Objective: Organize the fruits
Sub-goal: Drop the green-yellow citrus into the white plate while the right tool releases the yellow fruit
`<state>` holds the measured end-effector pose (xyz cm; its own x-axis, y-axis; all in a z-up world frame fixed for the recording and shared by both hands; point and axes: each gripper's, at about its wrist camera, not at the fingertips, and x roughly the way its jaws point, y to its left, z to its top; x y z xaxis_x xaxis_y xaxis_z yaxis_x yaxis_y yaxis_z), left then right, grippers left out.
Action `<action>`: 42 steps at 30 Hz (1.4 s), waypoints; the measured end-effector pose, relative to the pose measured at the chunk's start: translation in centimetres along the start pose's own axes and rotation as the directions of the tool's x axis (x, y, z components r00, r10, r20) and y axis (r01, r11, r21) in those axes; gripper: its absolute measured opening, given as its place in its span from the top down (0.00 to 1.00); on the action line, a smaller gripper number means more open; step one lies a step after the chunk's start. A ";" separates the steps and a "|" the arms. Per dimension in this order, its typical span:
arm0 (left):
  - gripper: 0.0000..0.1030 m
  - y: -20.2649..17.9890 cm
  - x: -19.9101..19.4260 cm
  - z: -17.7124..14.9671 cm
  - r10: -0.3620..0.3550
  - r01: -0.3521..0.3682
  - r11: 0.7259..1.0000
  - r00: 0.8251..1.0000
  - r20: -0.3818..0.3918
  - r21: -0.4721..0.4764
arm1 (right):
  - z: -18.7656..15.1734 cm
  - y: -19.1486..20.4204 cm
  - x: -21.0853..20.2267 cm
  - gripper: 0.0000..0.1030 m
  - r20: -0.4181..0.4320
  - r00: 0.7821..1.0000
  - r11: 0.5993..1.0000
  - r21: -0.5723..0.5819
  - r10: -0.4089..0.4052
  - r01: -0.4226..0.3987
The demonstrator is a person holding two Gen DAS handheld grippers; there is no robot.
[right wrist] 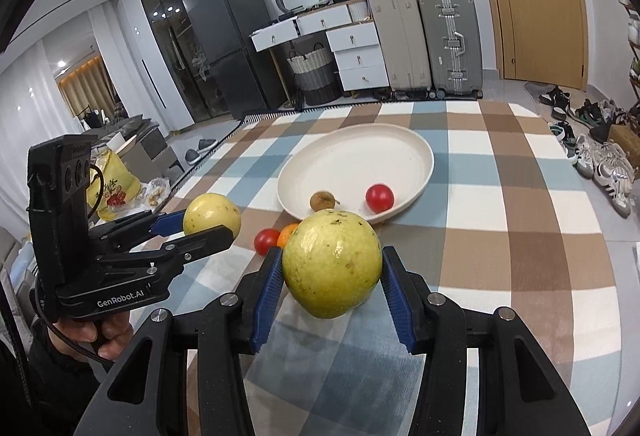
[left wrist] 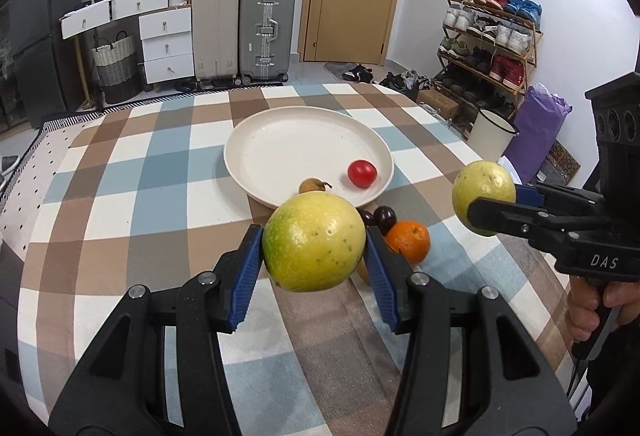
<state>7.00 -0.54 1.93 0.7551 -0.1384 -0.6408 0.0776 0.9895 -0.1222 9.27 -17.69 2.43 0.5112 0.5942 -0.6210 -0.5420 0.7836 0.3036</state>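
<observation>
The left gripper (left wrist: 314,248) held a yellow-green guava (left wrist: 314,241) above the checked worktop (left wrist: 120,196). Its blue-padded fingers (left wrist: 246,276) were spread about as wide as the fruit and pressed against its two sides, so the guava hung clear of the cloth. The right gripper (right wrist: 332,268) held a second guava (right wrist: 332,263) the same way: its fingers (right wrist: 266,296) were parted to the fruit's width, the pads touching left and right of it, and the fruit was lifted off the worktop.

In the left wrist view the right gripper (left wrist: 486,202) reached in from the right side with its guava (left wrist: 483,196) pinched at the tip, level with the near rim of the plate. In the right wrist view the left gripper (right wrist: 208,224) came in from the left with its own guava (right wrist: 212,214).

A white plate (left wrist: 280,124) sat further back on the worktop. Inside it lay a red tomato (left wrist: 362,174) near the right rim and a small brownish fruit (left wrist: 314,185) at the near rim. Just in front of the plate, on the cloth, lay an orange (left wrist: 410,240), touching or nearly touching two dark cherries (left wrist: 378,216). The right wrist view also showed another tomato (right wrist: 267,241) beside the orange (right wrist: 289,234), partly hidden behind the held guava.
</observation>
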 end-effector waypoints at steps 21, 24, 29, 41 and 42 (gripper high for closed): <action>0.54 0.5 2.1 3.8 0.026 -0.026 1.000 0.999 0.031 -0.012 | 4.5 -1.9 2.0 0.52 0.023 1.000 1.000 0.026 -0.004 0.004; 0.54 0.7 3.0 4.4 0.025 -0.025 1.000 0.999 0.024 -0.017 | 4.8 -1.9 2.4 0.52 0.020 1.000 1.000 0.026 -0.004 0.003; 0.54 0.7 4.4 5.3 0.029 -0.029 1.000 0.999 0.021 -0.005 | 5.9 -2.3 3.3 0.52 0.025 1.000 1.000 0.022 -0.012 0.011; 0.54 1.7 7.8 6.4 0.039 -0.039 0.999 0.999 -0.001 -0.008 | 7.4 -3.9 5.8 0.52 0.019 1.000 0.999 0.048 -0.023 0.022; 0.54 1.9 8.0 6.4 0.041 -0.041 0.999 0.999 -0.003 -0.010 | 7.6 -4.0 6.1 0.52 0.016 1.000 0.999 0.049 -0.025 0.024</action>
<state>17.36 0.45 1.39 0.7558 -0.0983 -0.6474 0.0406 0.9938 -0.1035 19.63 -15.81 2.85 0.5354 0.5772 -0.6167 -0.4961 0.8058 0.3235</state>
